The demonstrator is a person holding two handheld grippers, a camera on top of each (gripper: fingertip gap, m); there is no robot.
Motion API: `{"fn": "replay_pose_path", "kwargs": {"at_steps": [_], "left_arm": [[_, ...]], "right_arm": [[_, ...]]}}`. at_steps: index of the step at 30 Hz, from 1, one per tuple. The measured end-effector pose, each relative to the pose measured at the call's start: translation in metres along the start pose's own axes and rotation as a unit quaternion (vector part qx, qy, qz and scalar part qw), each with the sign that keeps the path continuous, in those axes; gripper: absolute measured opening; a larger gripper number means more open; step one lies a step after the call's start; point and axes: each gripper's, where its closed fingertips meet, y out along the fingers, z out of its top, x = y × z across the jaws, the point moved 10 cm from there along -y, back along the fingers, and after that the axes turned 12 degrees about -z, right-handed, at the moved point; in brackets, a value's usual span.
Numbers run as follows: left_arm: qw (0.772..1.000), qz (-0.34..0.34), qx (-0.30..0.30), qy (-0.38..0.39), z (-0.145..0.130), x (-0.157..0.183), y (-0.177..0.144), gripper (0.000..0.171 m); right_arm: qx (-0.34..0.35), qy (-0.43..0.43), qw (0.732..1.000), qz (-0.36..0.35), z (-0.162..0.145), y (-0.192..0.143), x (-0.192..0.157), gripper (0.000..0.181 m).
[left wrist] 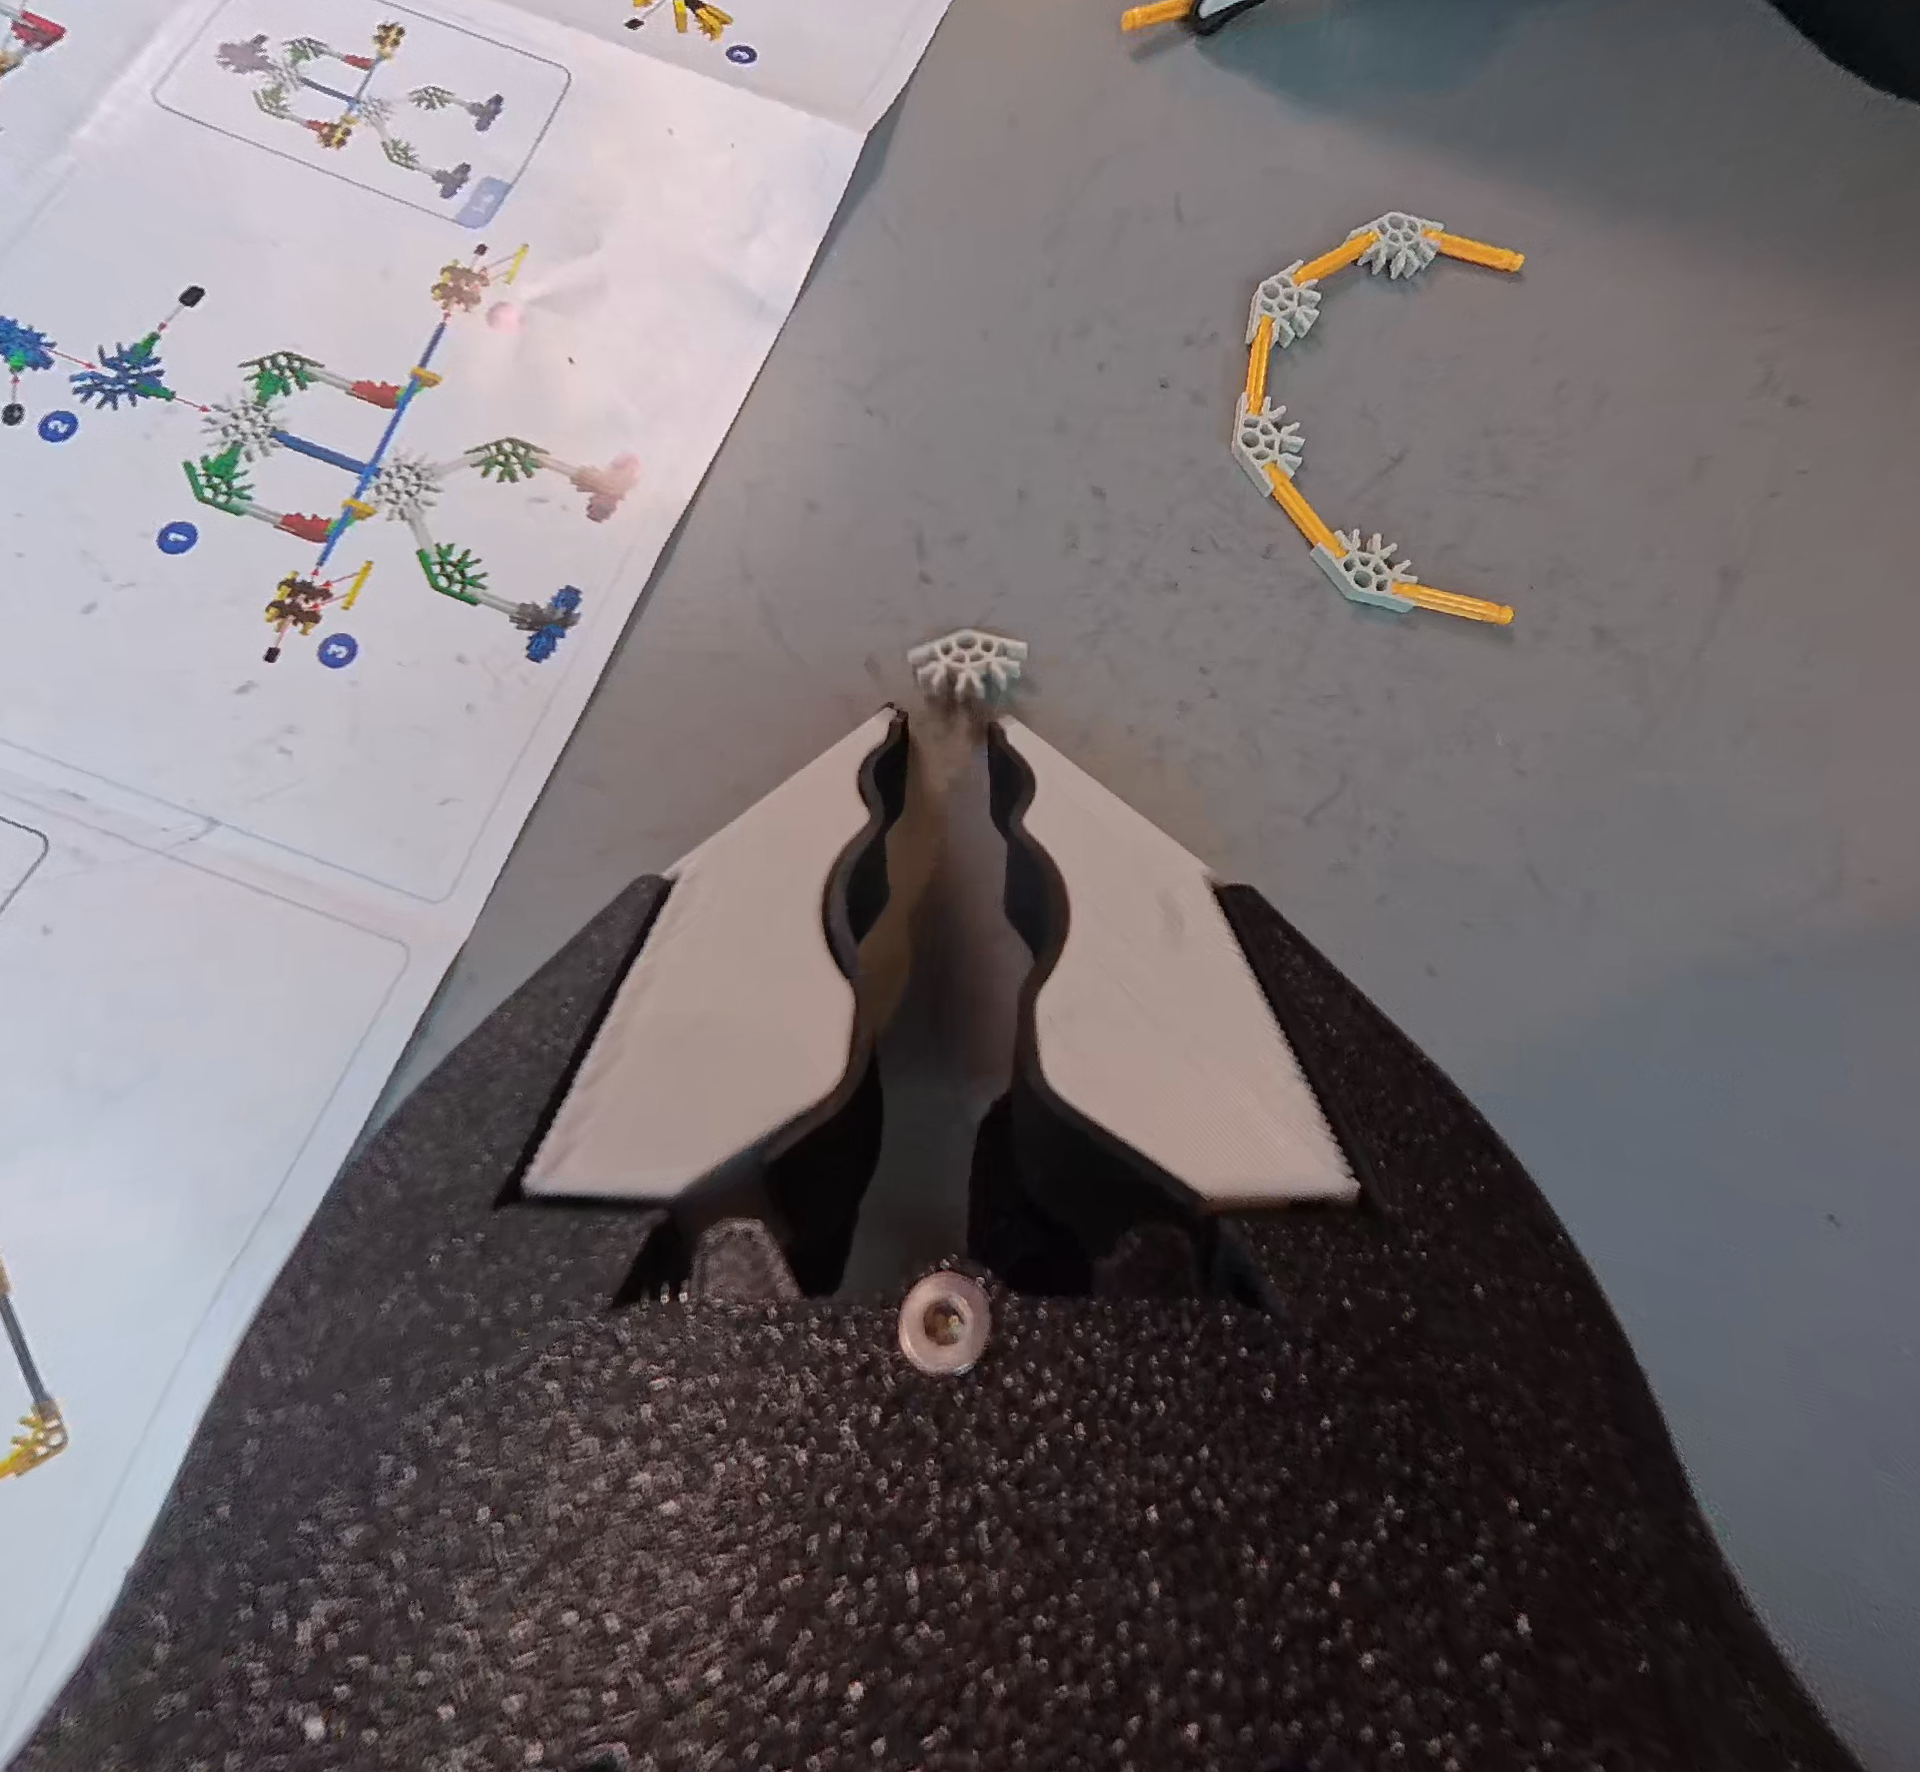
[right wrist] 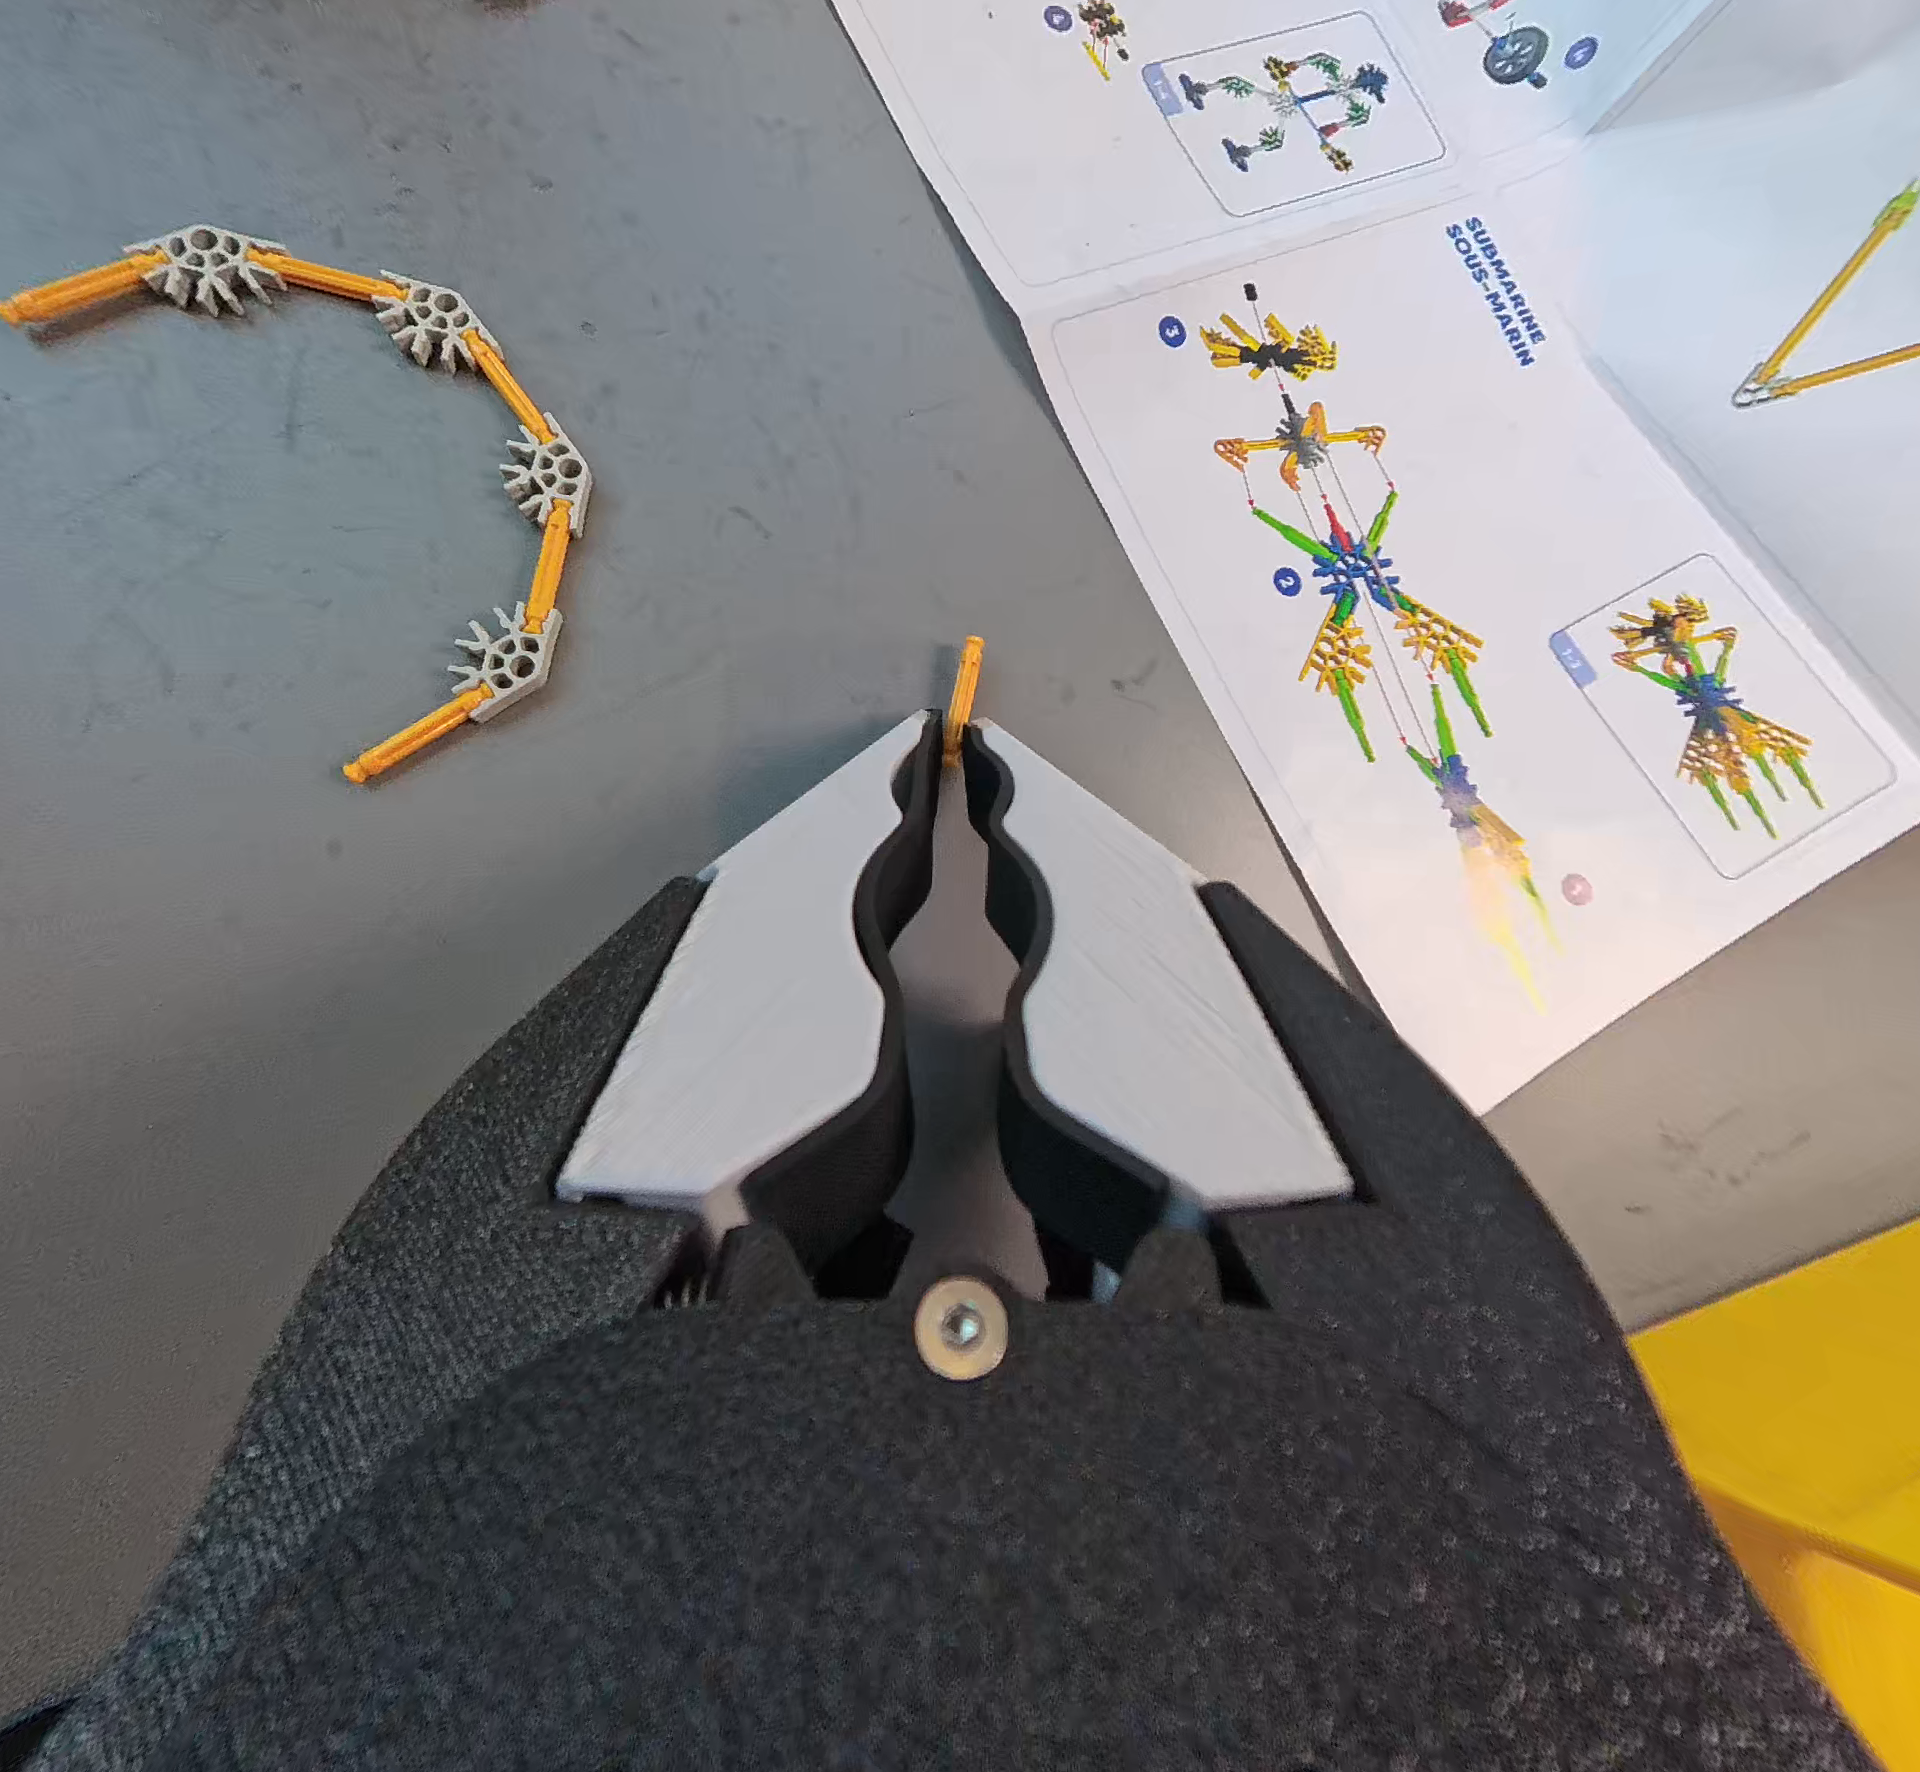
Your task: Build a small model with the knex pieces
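Grey scuffed tabletop (left wrist: 1039, 372). Left gripper (left wrist: 943, 725) pinched nearly closed on a small grey snowflake-shaped plastic connector (left wrist: 968, 668). Right gripper (right wrist: 948, 723) clamped on a short yellow plastic rod (right wrist: 966, 678). C-shaped chain of grey connectors and yellow rods (left wrist: 1340, 418) lies apart between them; folded paper instruction sheet (left wrist: 416, 372) alongside.

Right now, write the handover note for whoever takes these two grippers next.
Left gripper: shut on a loose grey connector, pinched at the tips of its fingers just above the grey table.
Right gripper: shut on a short yellow rod that sticks out past the tips.
On the table: a curved chain of four grey connectors joined by yellow rods, a free rod at each end, touched by neither gripper.
Instruction sheet lies open beside it; yellow box at the corner.
Held rod and held connector are not joined to each other or to the chain.
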Motion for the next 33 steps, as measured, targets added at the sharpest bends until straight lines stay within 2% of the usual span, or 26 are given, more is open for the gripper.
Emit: {"fn": "replay_pose_path", "kwargs": {"at_steps": [1, 4, 9, 14, 23, 27, 29, 33], "left_arm": [[1.000, 0.002, -0.004, 0.005, 0.000, 0.001, 0.000, 0.014], [1.000, -0.008, -0.008, 0.015, 0.001, 0.005, 0.002, 0.000], [0.999, 0.017, -0.010, 0.030, 0.003, 0.006, 0.004, 0.000], [1.000, 0.004, 0.026, 0.003, 0.007, 0.004, 0.007, 0.025], [0.999, 0.029, 0.015, 0.010, 0.012, 0.008, 0.017, 0.019], [0.997, -0.020, 0.050, 0.058, 0.018, 0.021, 0.017, 0.019], [0.991, -0.066, 0.084, 0.079, 0.024, 0.032, 0.015, 0.019], [0.968, -0.195, 0.155, 0.040, 0.034, 0.048, 0.015, 0.020]], "right_arm": [[0.000, 0.000, 1.000, -0.002, 0.000, 0.000, 0.000, 0.004], [0.023, 0.007, 1.000, -0.008, 0.004, -0.001, 0.000, 0.021], [0.110, -0.011, 0.994, 0.006, 0.020, -0.010, -0.009, 0.023], [0.131, -0.015, 0.991, 0.028, 0.026, -0.006, -0.019, 0.023], [0.139, 0.000, 0.990, -0.003, 0.026, -0.006, -0.012, 0.023], [0.152, -0.013, 0.988, 0.008, 0.028, -0.008, -0.017, 0.023], [0.184, -0.029, 0.982, 0.036, 0.034, -0.012, -0.027, 0.023], [0.267, -0.108, 0.954, 0.090, 0.052, -0.024, -0.060, 0.023]]}}
